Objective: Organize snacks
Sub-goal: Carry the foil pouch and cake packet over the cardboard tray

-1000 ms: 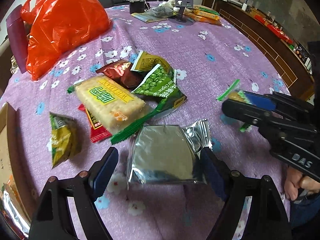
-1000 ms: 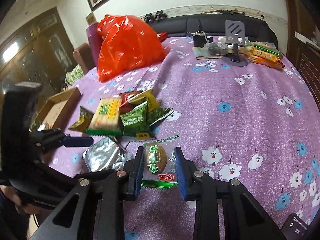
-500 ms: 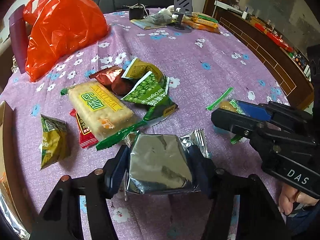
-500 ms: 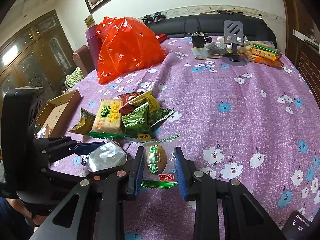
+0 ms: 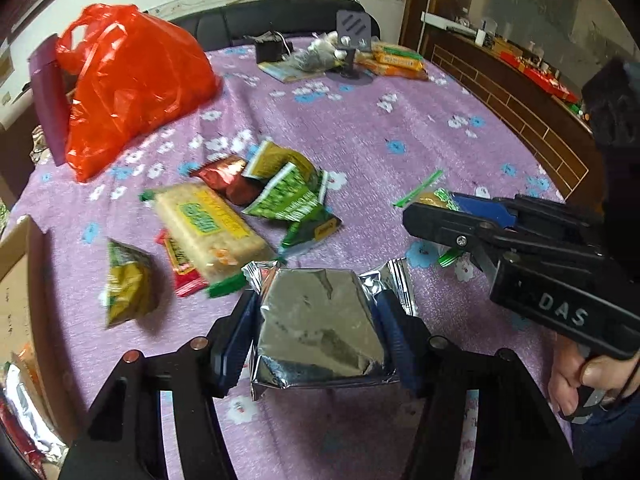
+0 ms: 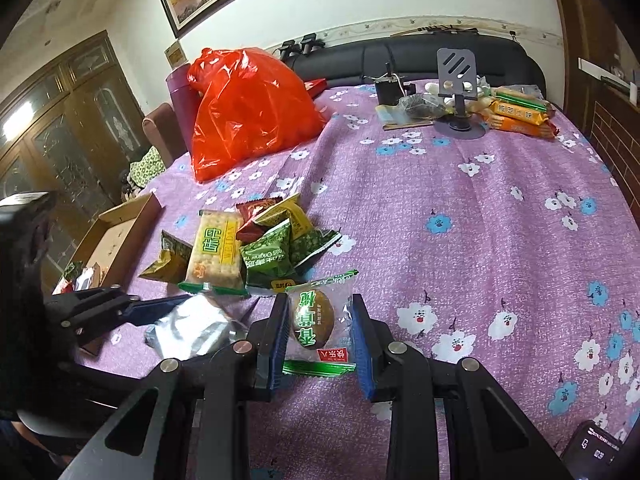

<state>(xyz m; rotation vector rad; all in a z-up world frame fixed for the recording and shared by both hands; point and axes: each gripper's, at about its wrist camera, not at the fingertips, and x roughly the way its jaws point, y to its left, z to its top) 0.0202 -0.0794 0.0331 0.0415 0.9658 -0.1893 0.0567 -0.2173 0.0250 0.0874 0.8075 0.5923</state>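
Observation:
My left gripper (image 5: pixel 316 304) is shut on a silver foil packet (image 5: pixel 320 320), its blue pads pressing both sides; the packet hangs just above the purple flowered cloth (image 5: pixel 360 140). In the right wrist view the same silver foil packet (image 6: pixel 188 332) shows at lower left. My right gripper (image 6: pixel 319 308) is shut on a clear-wrapped round pastry (image 6: pixel 312 320) with green print, low over the cloth. Beyond lies a loose pile: a long cracker pack (image 5: pixel 208 224), green pea packets (image 5: pixel 288 196), a red packet (image 5: pixel 224 174) and a yellow-green packet (image 5: pixel 128 284).
An open cardboard box (image 6: pixel 116 236) sits at the table's left edge with some packets inside. A big red plastic bag (image 6: pixel 248 112) and a purple flask (image 6: pixel 180 96) stand at the back left. A phone stand (image 6: pixel 458 92) and orange biscuit packs (image 6: pixel 516 114) are at the far end.
My left gripper's jaws closed from wide apart onto the silver foil packet and raised it a little. The right gripper kept still with its pastry.

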